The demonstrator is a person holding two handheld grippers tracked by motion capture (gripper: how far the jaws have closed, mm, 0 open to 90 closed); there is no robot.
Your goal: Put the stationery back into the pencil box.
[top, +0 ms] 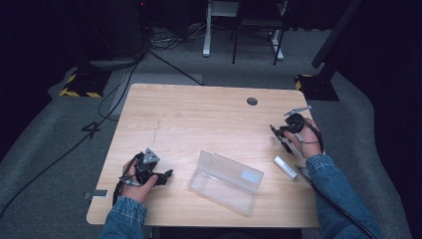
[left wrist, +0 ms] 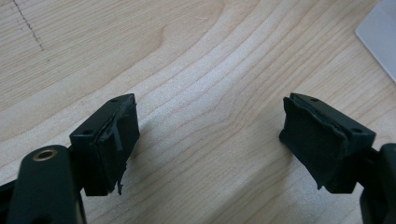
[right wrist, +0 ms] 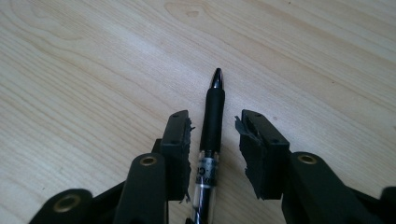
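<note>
1. Pen [right wrist: 212, 119]: black grip section and dark metallic tip, clear barrel toward the near end; lying flat on the pale wooden table [top: 199, 114], tip pointing away in the right gripper view; near the table's right edge in the high view [top: 281, 139].
2. Right gripper [right wrist: 214, 140]: jaws straddling the pen, one on each side of the barrel, narrow gaps visible on both sides; pads apparently not yet pressing, though contact low on the barrel hard to judge. Nothing lifted.
3. Right hand [top: 306, 137]: wrapped around the gripper body, denim sleeve behind.
4. White cylindrical object [top: 285, 167]: possibly a cap or small tube, just beside the right sleeve, apart from the pen.
5. Clear plastic case [top: 226, 181]: lid open, centre-front of the table, well apart from the pen; corner seen at upper right in the left gripper view [left wrist: 380, 32].
6. Left gripper [left wrist: 208, 140]: jaws spread wide over bare wood, holding nothing; resting near the table's left front [top: 166, 174].
</note>
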